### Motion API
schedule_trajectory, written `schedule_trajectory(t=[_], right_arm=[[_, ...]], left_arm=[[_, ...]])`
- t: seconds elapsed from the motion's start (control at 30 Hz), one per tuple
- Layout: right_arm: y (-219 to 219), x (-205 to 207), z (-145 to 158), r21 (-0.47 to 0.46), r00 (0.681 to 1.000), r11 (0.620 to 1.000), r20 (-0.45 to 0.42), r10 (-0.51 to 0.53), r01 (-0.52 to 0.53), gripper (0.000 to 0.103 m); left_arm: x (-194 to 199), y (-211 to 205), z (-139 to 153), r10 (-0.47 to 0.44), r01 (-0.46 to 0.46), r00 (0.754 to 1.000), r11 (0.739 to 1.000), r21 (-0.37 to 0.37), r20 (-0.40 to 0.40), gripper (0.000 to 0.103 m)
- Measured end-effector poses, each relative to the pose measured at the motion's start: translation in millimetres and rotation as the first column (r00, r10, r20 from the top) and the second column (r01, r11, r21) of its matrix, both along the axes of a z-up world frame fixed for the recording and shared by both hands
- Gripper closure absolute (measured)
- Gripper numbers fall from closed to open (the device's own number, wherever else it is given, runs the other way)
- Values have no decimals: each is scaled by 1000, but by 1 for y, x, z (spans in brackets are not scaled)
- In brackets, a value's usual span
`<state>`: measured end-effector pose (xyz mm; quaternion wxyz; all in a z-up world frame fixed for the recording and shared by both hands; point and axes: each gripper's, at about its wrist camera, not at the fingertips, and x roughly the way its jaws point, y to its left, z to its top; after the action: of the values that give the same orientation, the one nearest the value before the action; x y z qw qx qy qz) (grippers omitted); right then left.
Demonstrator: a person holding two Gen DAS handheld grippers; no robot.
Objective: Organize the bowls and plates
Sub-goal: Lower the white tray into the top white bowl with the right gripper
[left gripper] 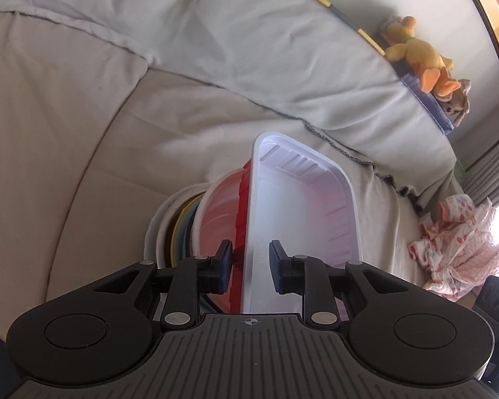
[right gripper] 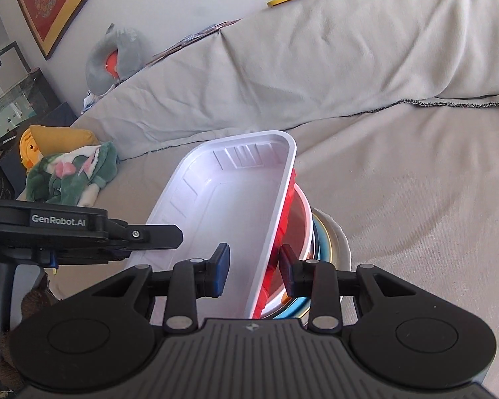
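White tray point(left gripper: 302, 206) topping the stacked bowls and plates point(left gripper: 183, 229) on the sofa point(left gripper: 83, 133); left hand-held gripper point(left gripper: 249, 266) and right hand-held gripper point(right gripper: 254, 269) both apart, straddling opposite rims. Close evenly, lift level, avoid tipping the stack

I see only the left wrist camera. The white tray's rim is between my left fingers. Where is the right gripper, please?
Observer: The right gripper is at the opposite long rim of the white tray, with that rim between its fingers.
Operator: Is it shut on the rim?
Observer: No. It is open, and the rim of the red bowl under the tray also sits in the gap.
Operator: Is something lying near the tray on that side?
Observer: A green soft toy lies on the sofa, apart from the tray.
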<state>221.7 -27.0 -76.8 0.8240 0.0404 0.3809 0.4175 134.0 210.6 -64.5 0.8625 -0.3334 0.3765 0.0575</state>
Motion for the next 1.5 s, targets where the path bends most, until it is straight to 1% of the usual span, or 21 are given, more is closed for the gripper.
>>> schedule_trajectory(t=[0.13, 0.27, 0.4, 0.53, 0.77, 0.87, 0.97, 1.07, 1.17, 1.33, 1.5], right_arm=[[0, 2, 1, 0, 1000, 1000, -5, 1, -1, 70], [-2, 4, 2, 4, 1000, 1000, -10, 5, -5, 70], [-4, 7, 9, 18, 1000, 1000, 4, 3, -3, 70], [0, 17, 16, 29, 999, 999, 29, -25, 25, 70], [16, 44, 12, -17, 995, 997, 64, -71, 72, 70], [20, 53, 6, -40, 995, 996, 57, -81, 83, 71], [22, 59, 2, -36, 996, 996, 44, -75, 77, 73], [25, 64, 3, -34, 997, 997, 42, -70, 71, 73], [30, 71, 5, -45, 996, 996, 53, -68, 70, 77], [40, 86, 7, -55, 997, 996, 48, -65, 67, 78], [44, 98, 8, -54, 999, 997, 11, -49, 49, 78]], left_arm=[[0, 4, 0, 3, -3, 1000, 1000, -30, 1, 77], [0, 6, 4, 1, 0, 1000, 1000, -27, 11, 77], [3, 9, 5, 4, -4, 1000, 999, -35, 18, 77], [14, 13, 5, 8, -7, 1000, 999, -49, 21, 77], [39, 20, 3, -5, 5, 1000, 998, -56, 9, 77], [47, 22, 0, -14, 14, 1000, 998, -55, 0, 77], [55, 24, -4, -26, 25, 1000, 998, -65, -7, 78], [64, 26, -7, -37, 36, 999, 996, -79, -12, 78], [72, 27, -9, -50, 49, 999, 995, -90, -10, 78], [86, 33, -13, -65, 63, 998, 992, -106, -16, 79], [91, 38, -14, -79, 75, 997, 989, -128, -25, 80]])
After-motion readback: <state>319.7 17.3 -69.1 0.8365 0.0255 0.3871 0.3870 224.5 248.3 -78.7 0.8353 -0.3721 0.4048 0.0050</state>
